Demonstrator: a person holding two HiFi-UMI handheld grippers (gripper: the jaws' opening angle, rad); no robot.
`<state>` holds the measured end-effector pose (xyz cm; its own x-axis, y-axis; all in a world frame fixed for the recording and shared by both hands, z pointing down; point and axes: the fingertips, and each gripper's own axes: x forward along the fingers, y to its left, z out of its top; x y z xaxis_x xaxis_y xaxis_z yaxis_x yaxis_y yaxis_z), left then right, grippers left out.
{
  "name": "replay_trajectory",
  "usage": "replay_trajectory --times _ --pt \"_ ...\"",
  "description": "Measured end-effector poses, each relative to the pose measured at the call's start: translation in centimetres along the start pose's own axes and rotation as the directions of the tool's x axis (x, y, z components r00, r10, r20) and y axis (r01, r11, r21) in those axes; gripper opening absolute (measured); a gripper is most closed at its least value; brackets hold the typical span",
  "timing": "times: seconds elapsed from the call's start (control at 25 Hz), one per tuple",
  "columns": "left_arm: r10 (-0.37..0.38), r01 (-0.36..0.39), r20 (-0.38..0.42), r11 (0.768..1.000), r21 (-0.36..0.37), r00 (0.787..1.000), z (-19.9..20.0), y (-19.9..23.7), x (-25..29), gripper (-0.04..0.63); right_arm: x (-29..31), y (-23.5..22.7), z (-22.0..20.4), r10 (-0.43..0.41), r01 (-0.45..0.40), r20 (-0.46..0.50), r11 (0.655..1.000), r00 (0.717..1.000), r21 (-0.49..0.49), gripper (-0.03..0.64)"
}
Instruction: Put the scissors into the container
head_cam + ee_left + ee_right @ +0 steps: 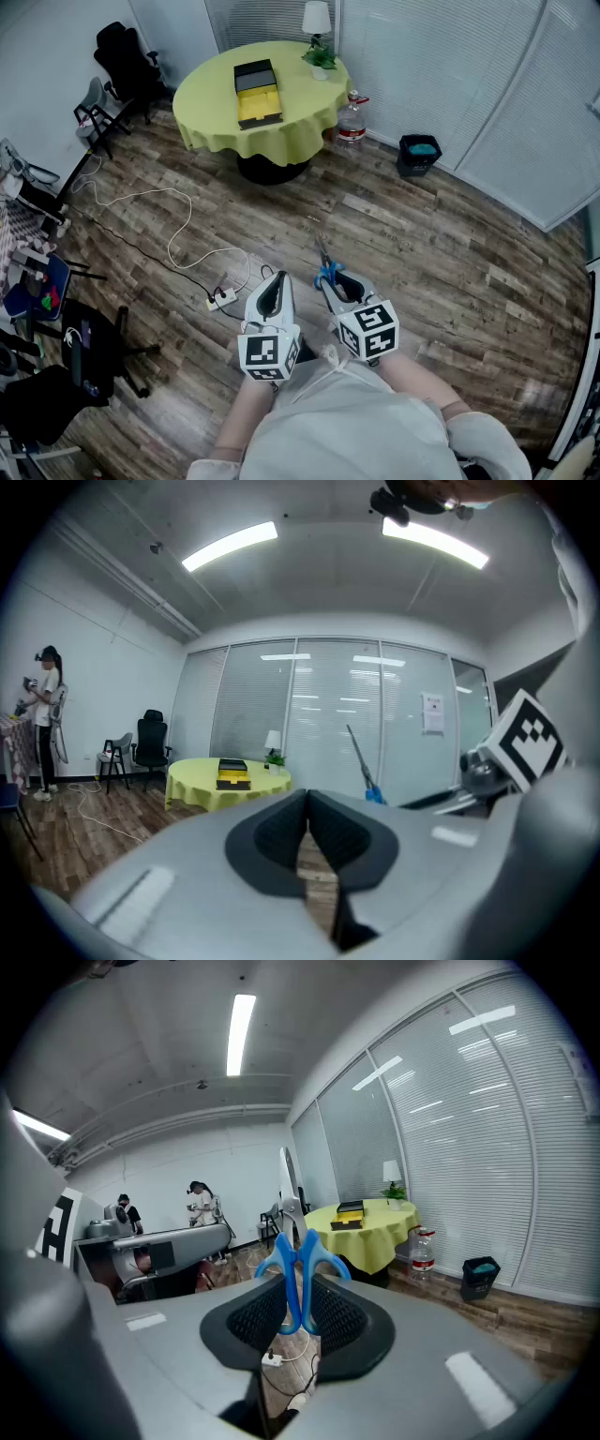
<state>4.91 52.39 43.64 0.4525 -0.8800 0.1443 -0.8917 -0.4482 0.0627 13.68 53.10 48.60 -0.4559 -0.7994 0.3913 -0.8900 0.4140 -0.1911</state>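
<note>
Yellow-lined container point(256, 94) sits on the table point(204, 98) while right gripper point(300, 1321) clamps scissors point(302, 1267).

Both units are the same build: left gripper point(275, 277) and right gripper point(334, 278) have smooth light-grey wedge shells. Their black cross-hatched pads point(281, 832) sit in a rounded black surround. Each carries a white cube point(269, 354) at the rear with black square markers on its faces, and the person wears a loose white top point(347, 427) with a white sleeve point(487, 441).
</note>
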Motion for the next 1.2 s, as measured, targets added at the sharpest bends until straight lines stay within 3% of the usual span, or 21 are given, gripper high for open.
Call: replay_trajectory --times 0.68,0.92,1.2 --pt "-0.026 0.026 -0.089 1.000 0.004 0.996 -2.4 -1.4 2.0 0.006 0.0 -2.7 -1.9 -0.051 0.055 -0.042 0.994 0.998 0.094 0.086" --pt "-0.036 0.035 -0.099 0.999 -0.013 0.994 -2.7 1.4 5.2 0.006 3.5 -4.2 -1.0 -0.061 0.066 -0.046 0.990 0.997 0.123 0.086" --pt "-0.058 0.054 -0.089 0.997 -0.047 0.994 -0.5 7.8 11.7 0.006 11.0 -5.0 2.8 -0.086 0.095 -0.077 0.989 0.993 0.116 0.086"
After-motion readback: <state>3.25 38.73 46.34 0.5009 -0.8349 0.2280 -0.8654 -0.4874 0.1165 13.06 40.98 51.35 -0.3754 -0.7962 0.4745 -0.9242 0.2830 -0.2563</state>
